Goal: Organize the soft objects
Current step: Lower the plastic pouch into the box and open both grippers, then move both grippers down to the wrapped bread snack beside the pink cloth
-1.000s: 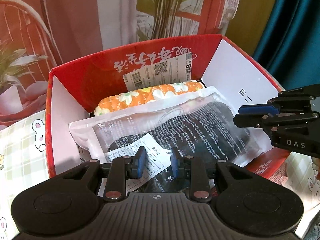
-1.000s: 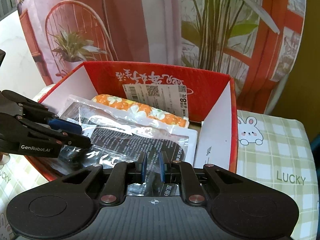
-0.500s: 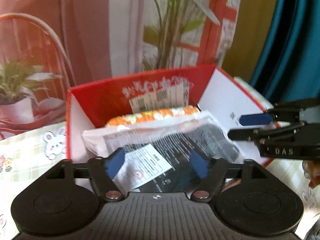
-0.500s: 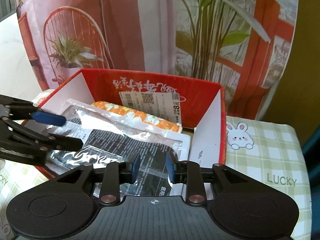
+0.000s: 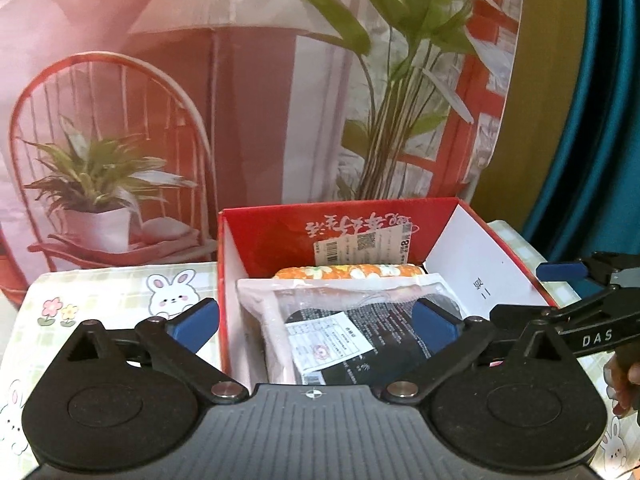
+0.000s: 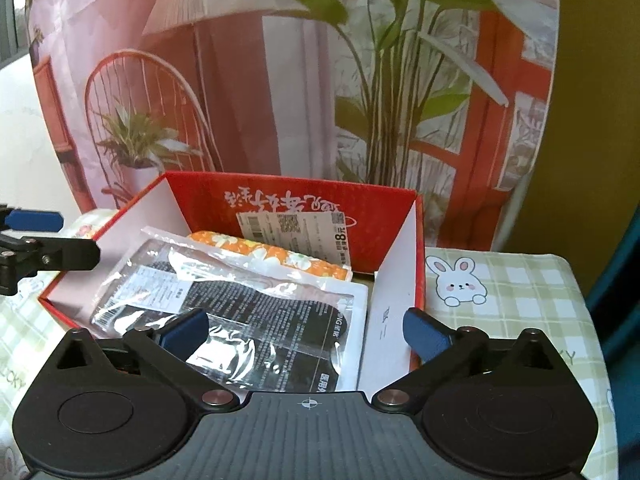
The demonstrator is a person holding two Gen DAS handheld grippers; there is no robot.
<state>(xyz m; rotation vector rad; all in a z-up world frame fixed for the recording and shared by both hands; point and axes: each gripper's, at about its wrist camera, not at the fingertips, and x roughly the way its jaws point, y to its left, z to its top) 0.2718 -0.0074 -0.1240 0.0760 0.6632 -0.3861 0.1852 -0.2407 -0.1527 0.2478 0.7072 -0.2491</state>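
A clear plastic bag (image 5: 360, 320) with a black soft item and a white label lies in the red cardboard box (image 5: 280, 236), in front of an orange floral roll (image 5: 348, 271). My left gripper (image 5: 316, 322) hovers above the box's near edge, its jaws opening wide, the bag below them and untouched. In the right wrist view the same bag (image 6: 260, 312) and roll (image 6: 272, 254) fill the box (image 6: 300, 196). My right gripper (image 6: 306, 332) is also opening, astride the box's right wall, holding nothing.
The box stands on a green checked cloth with rabbits (image 6: 500, 292). A printed backdrop of a chair and plants (image 5: 280, 100) hangs close behind it. A teal curtain (image 5: 600, 160) is at the right. A hand (image 5: 624, 376) shows at the right edge.
Both grippers were nearly shut on the bag's near edge; both have let go, spread wide and drawn back and up. The bag now lies in the box.
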